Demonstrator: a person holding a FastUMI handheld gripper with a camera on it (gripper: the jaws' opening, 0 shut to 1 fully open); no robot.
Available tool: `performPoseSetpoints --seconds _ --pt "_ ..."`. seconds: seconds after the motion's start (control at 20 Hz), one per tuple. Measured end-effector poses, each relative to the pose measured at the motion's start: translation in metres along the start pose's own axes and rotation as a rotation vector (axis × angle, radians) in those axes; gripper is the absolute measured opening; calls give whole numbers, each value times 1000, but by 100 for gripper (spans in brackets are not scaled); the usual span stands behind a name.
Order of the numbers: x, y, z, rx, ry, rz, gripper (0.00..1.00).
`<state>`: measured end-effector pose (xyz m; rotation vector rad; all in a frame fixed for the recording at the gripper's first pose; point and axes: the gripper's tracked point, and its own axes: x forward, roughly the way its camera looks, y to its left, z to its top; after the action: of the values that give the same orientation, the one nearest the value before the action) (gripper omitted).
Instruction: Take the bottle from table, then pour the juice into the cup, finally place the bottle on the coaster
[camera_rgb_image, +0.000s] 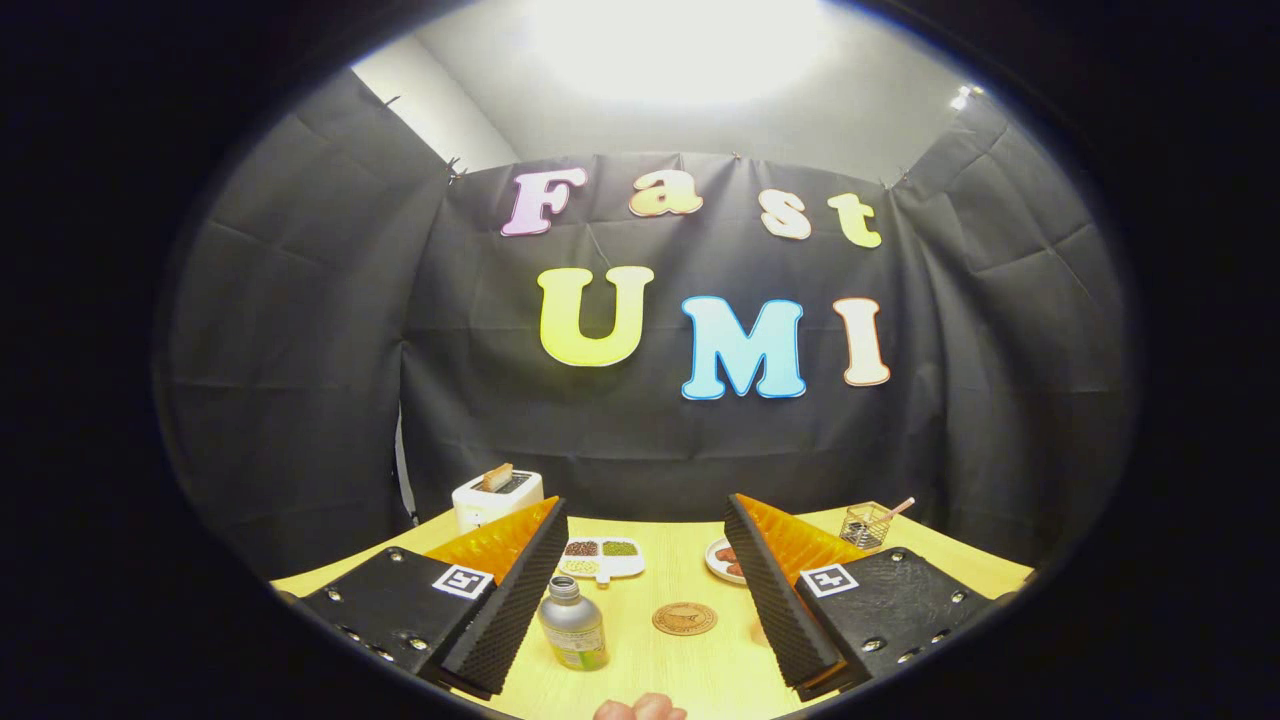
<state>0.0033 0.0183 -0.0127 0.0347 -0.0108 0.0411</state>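
The tool (640, 600) hangs released above the table (700, 670), fingers spread wide and gripping nothing. The bottle (573, 628) stands upright between them, close beside the left finger, so a careless closing could knock it over rather than clamp it. The coaster (685, 618) lies just beside the bottle toward the far edge. I cannot make out the cup.

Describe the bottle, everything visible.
The bottle is small, with a silvery screw cap, a clear neck and a greenish body that looks like plastic. It stands upright and capped on the yellow table, between the open tongs and near one finger's inner pad, apparently not touching. The round coaster lies beside it.
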Motion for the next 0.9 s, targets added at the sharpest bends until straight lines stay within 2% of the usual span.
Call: performPoseSetpoints --seconds 0.1,0.25,0.6,0.9 --pt "0 7 -4 -16 4 11 96" --pt "4 16 -11 33 -15 36 96" --pt "20 13 -48 34 -29 -49 96" --pt "40 41 -92 56 1 -11 96"
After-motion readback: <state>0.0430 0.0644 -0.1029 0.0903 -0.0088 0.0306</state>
